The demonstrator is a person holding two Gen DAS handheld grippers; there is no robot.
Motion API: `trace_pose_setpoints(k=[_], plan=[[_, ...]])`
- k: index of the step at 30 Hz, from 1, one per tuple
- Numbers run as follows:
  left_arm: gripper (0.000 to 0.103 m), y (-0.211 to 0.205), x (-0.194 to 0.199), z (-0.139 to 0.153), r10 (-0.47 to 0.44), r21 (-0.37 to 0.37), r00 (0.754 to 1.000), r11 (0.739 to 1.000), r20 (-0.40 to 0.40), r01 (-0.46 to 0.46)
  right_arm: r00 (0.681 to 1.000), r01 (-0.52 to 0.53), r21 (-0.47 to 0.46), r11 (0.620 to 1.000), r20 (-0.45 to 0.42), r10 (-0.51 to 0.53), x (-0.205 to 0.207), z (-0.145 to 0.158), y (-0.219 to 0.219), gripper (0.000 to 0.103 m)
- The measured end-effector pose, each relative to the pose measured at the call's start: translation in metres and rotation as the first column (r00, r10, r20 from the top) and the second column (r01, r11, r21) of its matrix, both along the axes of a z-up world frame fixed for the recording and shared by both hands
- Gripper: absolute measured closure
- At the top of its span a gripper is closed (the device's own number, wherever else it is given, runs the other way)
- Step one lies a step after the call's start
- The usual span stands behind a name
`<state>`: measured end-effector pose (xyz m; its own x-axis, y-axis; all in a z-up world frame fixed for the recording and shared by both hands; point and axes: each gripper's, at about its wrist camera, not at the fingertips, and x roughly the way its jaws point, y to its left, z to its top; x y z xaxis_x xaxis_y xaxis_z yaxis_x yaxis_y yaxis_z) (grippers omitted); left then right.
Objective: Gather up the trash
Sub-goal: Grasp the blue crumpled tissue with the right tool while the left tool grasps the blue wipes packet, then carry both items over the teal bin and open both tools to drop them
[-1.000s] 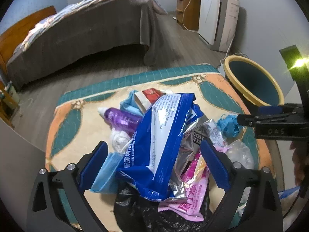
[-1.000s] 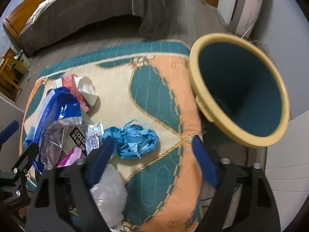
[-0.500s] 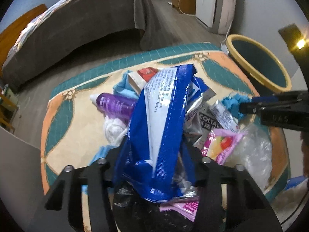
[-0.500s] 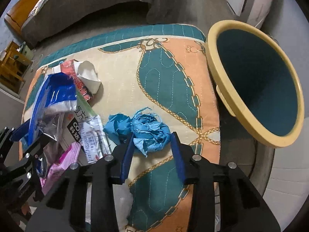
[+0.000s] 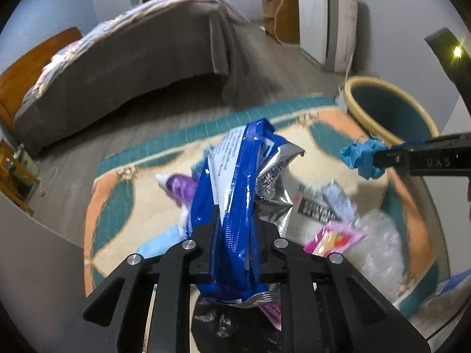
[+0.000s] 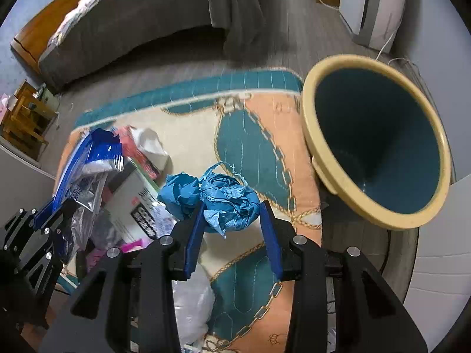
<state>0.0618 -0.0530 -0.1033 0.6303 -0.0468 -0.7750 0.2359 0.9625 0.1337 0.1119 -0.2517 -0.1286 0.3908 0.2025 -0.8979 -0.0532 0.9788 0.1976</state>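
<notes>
Two grips are now made where a second ago both tools stood spread over the pile. Left gripper (image 5: 235, 226) pinches the blue wrapper (image 5: 235, 188), raised clear of the litter on the quilted mat (image 6: 259, 147). Right gripper (image 6: 232, 220) pinches the blue paper wad (image 6: 223, 198), lifted off the mat, with the bin (image 6: 374, 144) just to its right and apparently empty. Judgement: both pieces are secured; carrying them to the bin comes next. More litter remains near left.
</notes>
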Motion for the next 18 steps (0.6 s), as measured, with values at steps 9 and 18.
trace_pose_setpoints(k=[9, 18], plan=[[0.085, -0.006, 0.004, 0.041, 0.000, -0.055, 0.994, 0.998, 0.114, 0.007, 0.996, -0.003, -0.064, 0.998, 0.092, 0.009, 0.001, 0.050, -0.013, 0.066], [0.085, -0.029, 0.004, 0.066, -0.041, -0.091, 0.984, 0.994, 0.171, 0.058, 0.982, -0.007, -0.100, 0.995, 0.188, 0.025, -0.012, 0.102, -0.059, 0.066]])
